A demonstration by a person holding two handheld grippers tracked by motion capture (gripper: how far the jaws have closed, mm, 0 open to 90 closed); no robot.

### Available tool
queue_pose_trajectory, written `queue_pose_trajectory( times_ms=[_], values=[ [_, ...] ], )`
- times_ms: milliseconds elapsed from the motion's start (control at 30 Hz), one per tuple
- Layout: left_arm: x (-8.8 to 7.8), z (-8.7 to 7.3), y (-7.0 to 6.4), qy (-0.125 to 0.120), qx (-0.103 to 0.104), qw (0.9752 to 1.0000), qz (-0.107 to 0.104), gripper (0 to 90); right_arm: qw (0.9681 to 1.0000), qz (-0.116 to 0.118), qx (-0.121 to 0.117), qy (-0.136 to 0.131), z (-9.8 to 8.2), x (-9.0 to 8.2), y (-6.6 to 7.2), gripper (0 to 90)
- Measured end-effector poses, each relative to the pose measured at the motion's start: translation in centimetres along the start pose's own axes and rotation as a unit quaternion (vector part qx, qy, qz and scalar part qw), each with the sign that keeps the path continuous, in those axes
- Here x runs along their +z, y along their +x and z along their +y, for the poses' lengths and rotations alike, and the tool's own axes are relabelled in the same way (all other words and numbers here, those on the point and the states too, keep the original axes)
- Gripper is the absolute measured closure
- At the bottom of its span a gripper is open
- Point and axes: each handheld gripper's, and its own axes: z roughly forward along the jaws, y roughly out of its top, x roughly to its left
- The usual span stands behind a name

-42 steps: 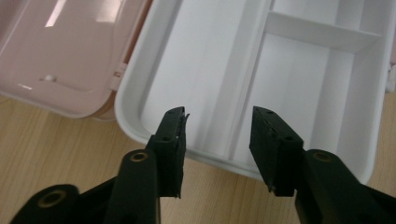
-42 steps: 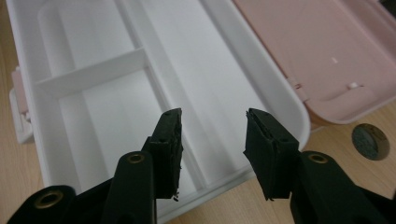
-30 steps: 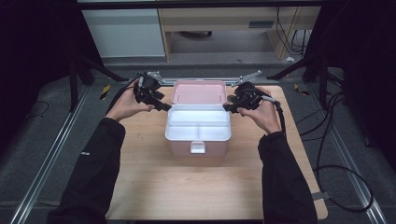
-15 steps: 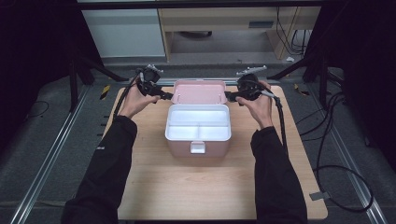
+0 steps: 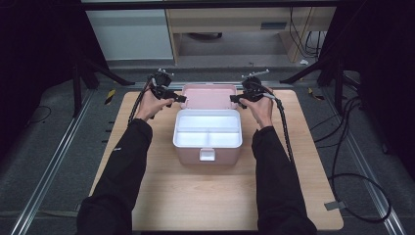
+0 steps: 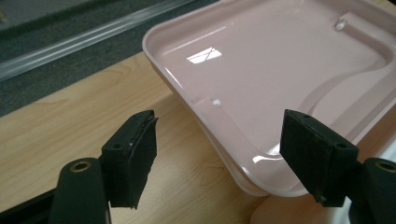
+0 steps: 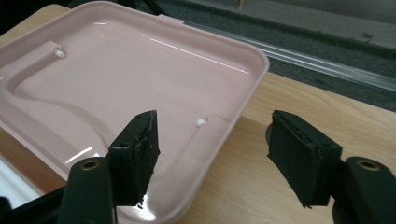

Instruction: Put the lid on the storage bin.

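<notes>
A pink box (image 5: 191,157) stands open mid-table with a white divided tray (image 5: 208,131) in it. Its pink lid (image 5: 208,96) lies folded back on the far side. My left gripper (image 5: 179,98) is at the lid's left edge, my right gripper (image 5: 235,100) at its right edge. In the left gripper view the left gripper (image 6: 217,154) straddles the rim of the lid (image 6: 289,70); the pads do not touch it. The right gripper (image 7: 212,158) likewise spans the lid (image 7: 116,79) rim without contact. Both pairs of jaws have just been opening.
The wooden table (image 5: 195,205) has metal rails (image 5: 58,161) along its left and right sides. Black cables (image 5: 352,181) trail on the floor at the right. Pale cabinets (image 5: 132,34) stand beyond the far edge.
Both hands have drawn in toward the lid's side edges and sunk a little. Their jaws stand wider than before. The box and lid have not moved.
</notes>
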Motion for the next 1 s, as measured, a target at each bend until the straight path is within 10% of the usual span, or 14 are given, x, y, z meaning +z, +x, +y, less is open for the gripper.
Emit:
queue_pose_trajectory(
  times_ms=[1000],
  values=[
    [2.6, -0.6, -0.6, 0.019, -0.024, 0.9989, -0.036, 33.8, 0.9979, 0.036, 0.039, 0.037, -1.1, 3.3, 0.2, 33.9]
  ],
)
